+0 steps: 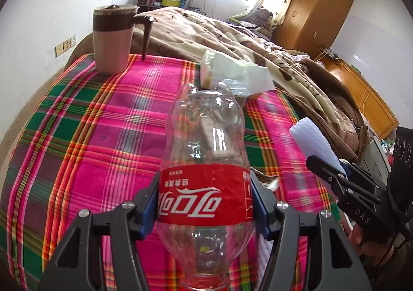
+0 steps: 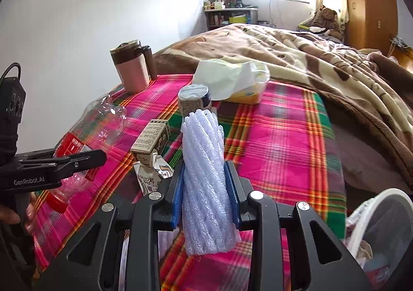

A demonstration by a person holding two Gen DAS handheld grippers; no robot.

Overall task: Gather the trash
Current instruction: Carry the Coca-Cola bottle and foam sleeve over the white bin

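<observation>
My left gripper [image 1: 204,195] is shut on an empty clear cola bottle [image 1: 206,136] with a red label, its cap end toward the camera, held above the plaid cloth [image 1: 90,136]. My right gripper [image 2: 205,187] is shut on a white foam net roll [image 2: 204,151], which stands up between the blue pads. The right wrist view shows the left gripper [image 2: 85,159] and its bottle [image 2: 103,120] at the left. On the cloth lie a small box [image 2: 152,138], a crushed carton [image 2: 149,177] and a tin can [image 2: 195,99].
A pink lidded mug [image 2: 131,68] stands at the cloth's far left corner. A tissue pack [image 2: 237,81] lies at the far edge against a rumpled brown blanket [image 2: 322,63]. A white-rimmed bin [image 2: 382,203] with a bag sits at lower right.
</observation>
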